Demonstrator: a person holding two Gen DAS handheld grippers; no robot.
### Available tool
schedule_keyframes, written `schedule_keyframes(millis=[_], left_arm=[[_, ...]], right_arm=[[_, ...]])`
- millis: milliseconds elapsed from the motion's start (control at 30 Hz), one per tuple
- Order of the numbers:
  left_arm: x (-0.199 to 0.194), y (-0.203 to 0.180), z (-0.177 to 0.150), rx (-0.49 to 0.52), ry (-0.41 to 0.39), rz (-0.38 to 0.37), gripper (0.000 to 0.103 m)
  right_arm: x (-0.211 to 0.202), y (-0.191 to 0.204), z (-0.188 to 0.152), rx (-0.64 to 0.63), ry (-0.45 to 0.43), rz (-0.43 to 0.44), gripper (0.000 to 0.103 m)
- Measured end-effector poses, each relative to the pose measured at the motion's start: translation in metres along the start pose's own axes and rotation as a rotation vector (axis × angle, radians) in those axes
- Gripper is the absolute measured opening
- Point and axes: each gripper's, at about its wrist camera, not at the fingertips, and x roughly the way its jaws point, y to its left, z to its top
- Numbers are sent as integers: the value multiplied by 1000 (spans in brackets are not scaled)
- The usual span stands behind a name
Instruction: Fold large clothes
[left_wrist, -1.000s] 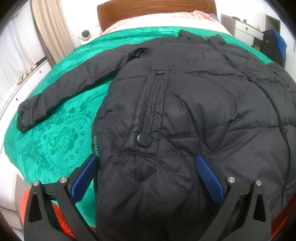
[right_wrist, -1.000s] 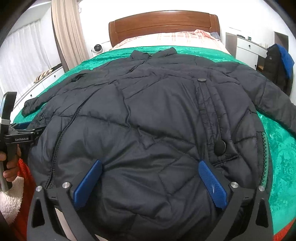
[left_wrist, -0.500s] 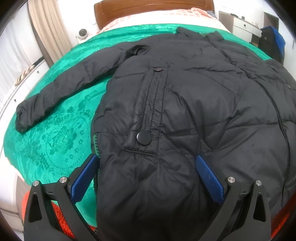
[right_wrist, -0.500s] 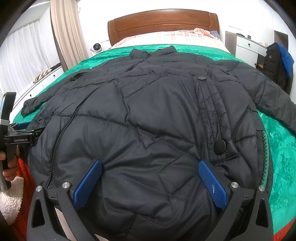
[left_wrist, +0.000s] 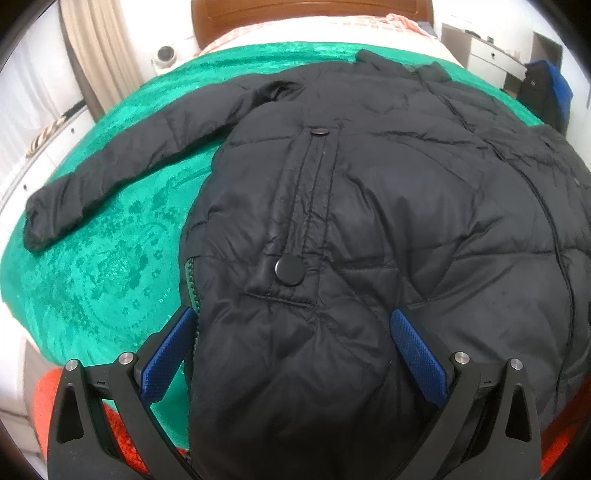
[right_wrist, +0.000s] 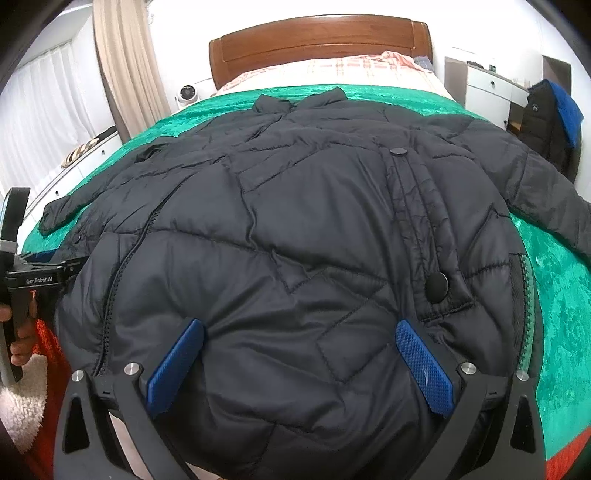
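Lying spread out front-up on the green bedspread (left_wrist: 92, 280) of the bed, the black padded coat (left_wrist: 369, 206) shows no fold at all yet, so the task looks to be at its very start. Its collar (right_wrist: 303, 101) points toward the wooden headboard (right_wrist: 317, 44) and its hem hangs nearest the cameras. One sleeve (left_wrist: 122, 166) stretches out flat to the side in the left wrist view; the other sleeve (right_wrist: 539, 184) runs off toward the edge in the right wrist view. By my reading, both sleeves have yet to be brought in and the body has yet to be doubled over.

The left gripper (left_wrist: 291, 350) has its jaws spread wide, straddling the hem corner by the side zip, the blue pads at either side of the fabric but not pinching it. The right gripper (right_wrist: 299, 365) is likewise wide apart over the other hem corner, gripping nothing that I can see.

The only legible writing is "GenRobot.AI", printed on the black tool body (right_wrist: 38, 278) seen at the left edge of the right wrist view, held by a hand (right_wrist: 22, 332). No brand or label can be read on the coat itself.
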Motion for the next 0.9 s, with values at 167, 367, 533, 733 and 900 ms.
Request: schedule_keyframes(millis=[167, 367, 533, 733, 900], left_arm=[[0, -1, -1, -3, 2, 2, 103], [0, 0, -1, -8, -6, -6, 103], [-4, -1, -6, 23, -29, 7, 103], [-23, 19, 1, -59, -59, -58, 103], [-55, 52, 20, -192, -159, -93, 103]], right_arm=[[-1, 3, 1, 30, 29, -35, 103], [-1, -1, 0, 42, 25, -14, 103], [0, 5, -4, -25, 25, -43, 102], [-56, -35, 18, 135, -149, -22, 101], [-102, -164, 20, 546, -297, -88, 101]])
